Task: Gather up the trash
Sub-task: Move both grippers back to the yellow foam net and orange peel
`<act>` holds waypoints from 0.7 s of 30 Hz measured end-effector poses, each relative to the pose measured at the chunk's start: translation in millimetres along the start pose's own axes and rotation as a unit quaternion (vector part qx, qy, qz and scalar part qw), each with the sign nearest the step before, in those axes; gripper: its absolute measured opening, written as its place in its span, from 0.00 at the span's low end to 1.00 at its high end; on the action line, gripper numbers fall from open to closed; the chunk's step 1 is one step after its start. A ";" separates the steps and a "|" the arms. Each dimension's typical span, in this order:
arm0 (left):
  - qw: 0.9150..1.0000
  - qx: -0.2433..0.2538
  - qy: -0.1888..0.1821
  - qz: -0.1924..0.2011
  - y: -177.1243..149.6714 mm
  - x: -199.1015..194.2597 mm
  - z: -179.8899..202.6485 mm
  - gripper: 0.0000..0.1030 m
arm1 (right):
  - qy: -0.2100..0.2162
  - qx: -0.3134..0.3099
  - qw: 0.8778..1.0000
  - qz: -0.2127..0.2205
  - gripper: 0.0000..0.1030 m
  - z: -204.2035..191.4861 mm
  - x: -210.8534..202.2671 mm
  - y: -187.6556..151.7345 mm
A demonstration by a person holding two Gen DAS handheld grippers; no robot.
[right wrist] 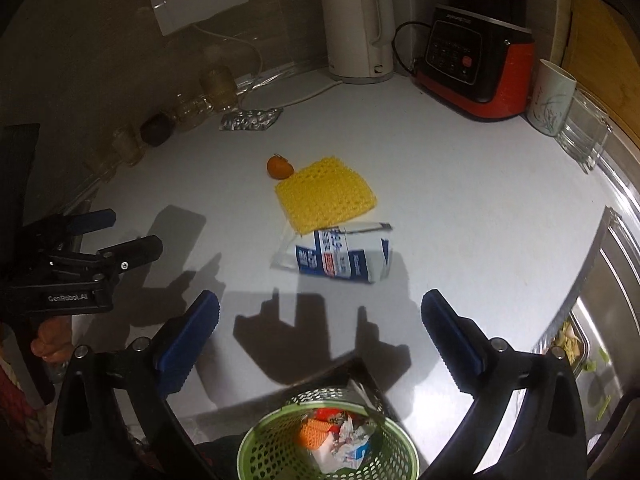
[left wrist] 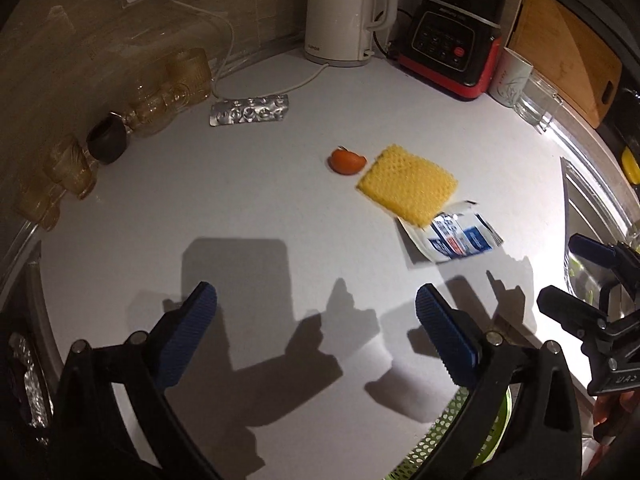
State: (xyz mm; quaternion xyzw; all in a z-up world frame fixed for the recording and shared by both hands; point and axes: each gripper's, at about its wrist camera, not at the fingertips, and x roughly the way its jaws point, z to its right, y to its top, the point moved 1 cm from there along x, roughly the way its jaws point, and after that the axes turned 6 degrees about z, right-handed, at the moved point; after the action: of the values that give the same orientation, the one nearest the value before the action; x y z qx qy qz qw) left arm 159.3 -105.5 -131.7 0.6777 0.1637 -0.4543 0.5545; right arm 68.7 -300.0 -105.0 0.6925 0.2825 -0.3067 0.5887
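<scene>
— How much room is left on the tabletop (right wrist: 460,208)?

— A wide bare stretch is seen before both tools; left tool (left wrist: 316,312) and right tool (right wrist: 320,316) are spread wide, nothing between them.

— And the trash?

— Yellow mesh (right wrist: 326,198), blue-white packet (right wrist: 344,258), orange peel (right wrist: 279,167) and blister pack (right wrist: 250,119) are lain mid-tabletop; the green basket (right wrist: 260,436) is cut off at the near edge.

— The back edge?

— It is lined by kettle (right wrist: 356,24), blender (right wrist: 476,60) and dim glassware.
</scene>
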 end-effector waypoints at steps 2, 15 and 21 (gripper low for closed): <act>1.000 0.005 -0.003 0.001 10.8 11.9 -7.1 0.93 | 0.002 -0.008 1.000 -0.006 0.97 -1.6 24.4 15.0; 0.998 0.016 -0.054 -0.019 46.8 83.3 -25.4 0.93 | 0.003 -0.074 0.995 -0.072 0.97 -6.8 144.6 63.5; 0.997 0.024 -0.066 -0.024 53.0 100.2 -25.6 0.93 | 0.001 -0.112 0.989 -0.092 0.97 -13.5 163.5 60.6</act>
State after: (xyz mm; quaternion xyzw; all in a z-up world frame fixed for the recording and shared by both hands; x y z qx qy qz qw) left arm 262.4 -128.3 -180.3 0.6553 0.1315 -0.5153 0.5364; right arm 222.2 -290.7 -188.3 0.5937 0.3784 -0.3248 0.6316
